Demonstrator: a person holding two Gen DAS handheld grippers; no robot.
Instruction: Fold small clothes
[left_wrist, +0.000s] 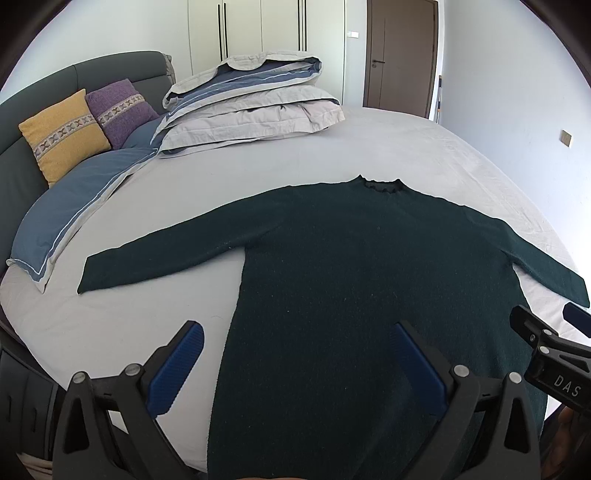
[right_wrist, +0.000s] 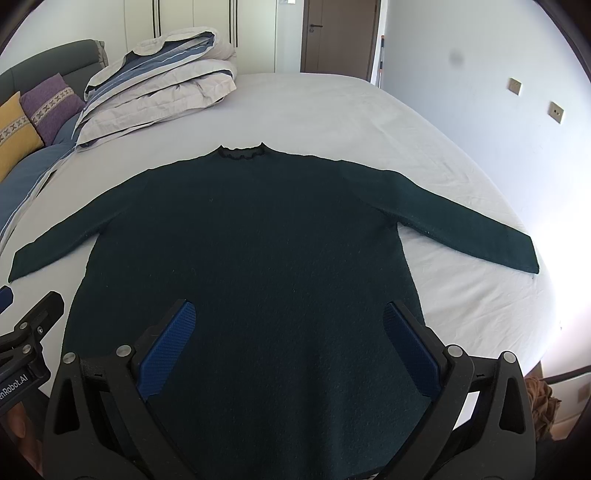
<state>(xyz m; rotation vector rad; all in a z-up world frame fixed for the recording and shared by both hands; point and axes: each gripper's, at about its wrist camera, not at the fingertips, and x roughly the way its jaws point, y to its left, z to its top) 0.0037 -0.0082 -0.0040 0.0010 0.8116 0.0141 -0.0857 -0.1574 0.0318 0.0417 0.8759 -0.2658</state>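
Both claws hang wide apart and empty above the near edge of the bed: my left claw over the hem's left side, my right claw over the hem's middle and right. A dark green sweater lies flat and face-down or face-up, I cannot tell which, spread across the bed's near half with its collar toward the far edge and both sleeves stretched out toward the side edges. Folded bedding and two cushions sit well apart, at the far left corner. Folding has not begun, by my reading; the garment is only laid out. My next move likely calls for pinching a sleeve or a side of the body and carrying it across the middle without dragging the rest.
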